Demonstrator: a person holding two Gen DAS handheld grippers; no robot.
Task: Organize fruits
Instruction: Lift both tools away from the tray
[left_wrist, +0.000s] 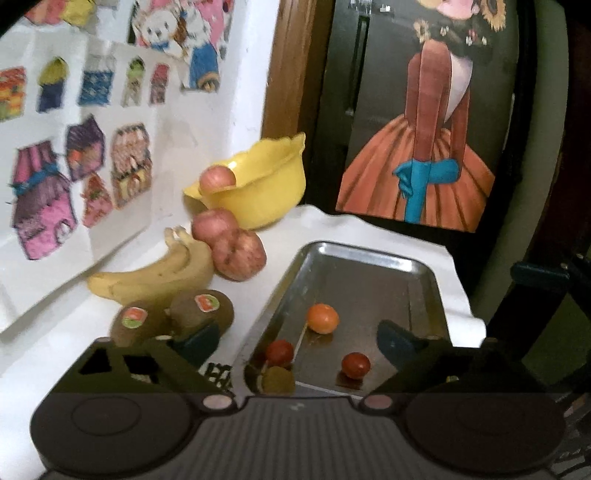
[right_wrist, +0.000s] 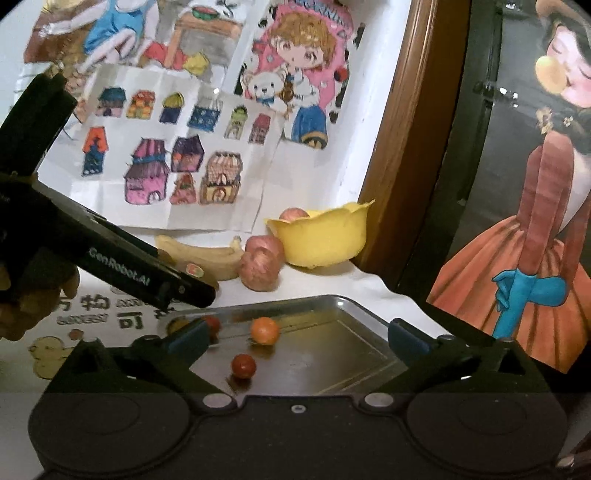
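A metal tray (left_wrist: 369, 288) holds a small orange fruit (left_wrist: 323, 318), two red tomatoes (left_wrist: 279, 352) (left_wrist: 355, 364) and a brownish-green fruit (left_wrist: 277, 380). My left gripper (left_wrist: 299, 343) hangs open over the tray's near end, holding nothing. Left of the tray lie two stickered kiwis (left_wrist: 202, 308), bananas (left_wrist: 155, 273) and two apples (left_wrist: 240, 254). A third apple (left_wrist: 218, 177) sits in the yellow bowl (left_wrist: 266, 192). My right gripper (right_wrist: 297, 339) is open and empty above the tray (right_wrist: 332, 354), with the orange fruit (right_wrist: 264, 330) and a tomato (right_wrist: 243, 365) between its fingers.
Children's drawings (right_wrist: 166, 162) cover the white wall behind the fruit. A painting of an orange dress (left_wrist: 417, 177) leans at the back right by a wooden frame (right_wrist: 391, 155). A hand (right_wrist: 33, 295) holds the left gripper's black housing (right_wrist: 122, 269) at the left. The white cloth (left_wrist: 369, 229) ends right of the tray.
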